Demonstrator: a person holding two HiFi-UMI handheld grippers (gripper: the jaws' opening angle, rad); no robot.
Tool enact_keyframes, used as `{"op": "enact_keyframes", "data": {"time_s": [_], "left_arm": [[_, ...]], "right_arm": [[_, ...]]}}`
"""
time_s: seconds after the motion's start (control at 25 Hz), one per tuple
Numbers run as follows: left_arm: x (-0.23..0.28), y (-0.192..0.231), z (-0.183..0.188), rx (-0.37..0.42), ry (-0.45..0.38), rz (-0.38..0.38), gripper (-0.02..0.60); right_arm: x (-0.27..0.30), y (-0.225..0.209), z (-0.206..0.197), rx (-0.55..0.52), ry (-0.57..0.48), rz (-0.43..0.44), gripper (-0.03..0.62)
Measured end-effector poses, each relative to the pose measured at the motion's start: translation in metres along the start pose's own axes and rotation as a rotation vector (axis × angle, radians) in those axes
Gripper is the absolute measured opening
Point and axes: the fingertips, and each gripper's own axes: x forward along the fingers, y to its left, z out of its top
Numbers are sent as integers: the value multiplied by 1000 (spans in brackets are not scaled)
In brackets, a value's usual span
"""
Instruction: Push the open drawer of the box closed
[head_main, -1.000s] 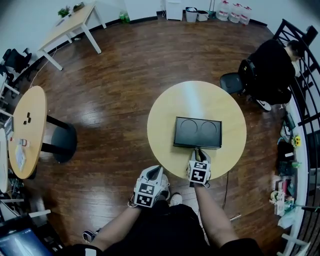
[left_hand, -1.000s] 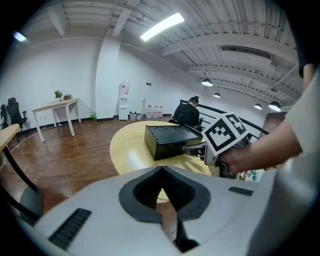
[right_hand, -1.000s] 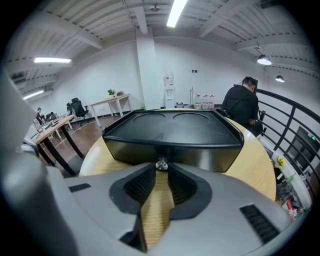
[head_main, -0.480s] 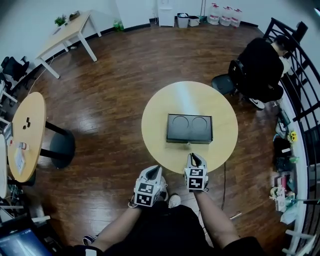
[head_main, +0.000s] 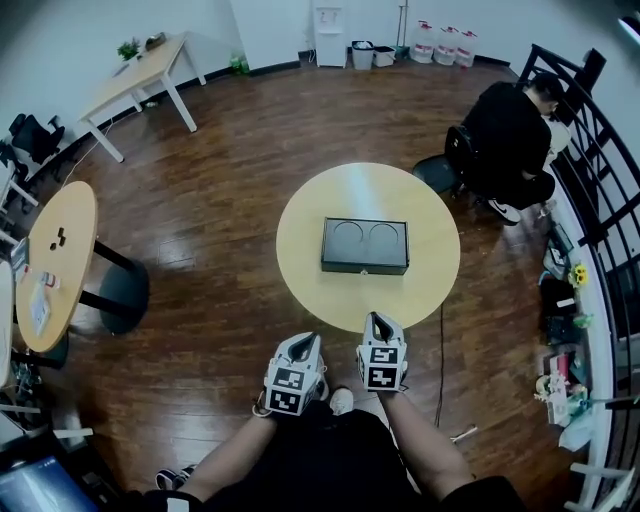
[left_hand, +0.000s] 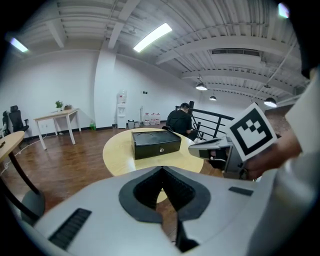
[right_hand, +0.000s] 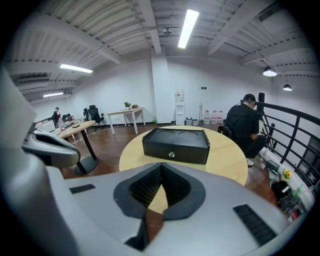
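While box (head_main: 365, 246) lies crosswise | long axis left-right | knob (right_hand: 171, 154) toward person (head_main: 330, 455)

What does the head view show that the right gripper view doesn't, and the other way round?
Head view only: the wearer's forearms and the marker cube on the right gripper. Right gripper view only: the ceiling lights and the ribbed pads inside its jaws. Both: the black box on the round table, and a seated person in black.
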Motion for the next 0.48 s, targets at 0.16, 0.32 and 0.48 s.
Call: {"op": "enact_keyframes", "data": {"time_s": [0.16, 0.32, 0.48], "left_arm": [[-23, -9, -6, 28, -19, 42, 0], [-38, -22, -23, -13, 2, 51, 0], [-55, -34, -24, -55, 12, 28, 0]], "right_arm": [[-22, 6, -17, 13, 0, 26, 6], [-47, 5, -48, 42, 32, 29, 5], [-70, 9, -64, 35, 21, 27, 5]]}}
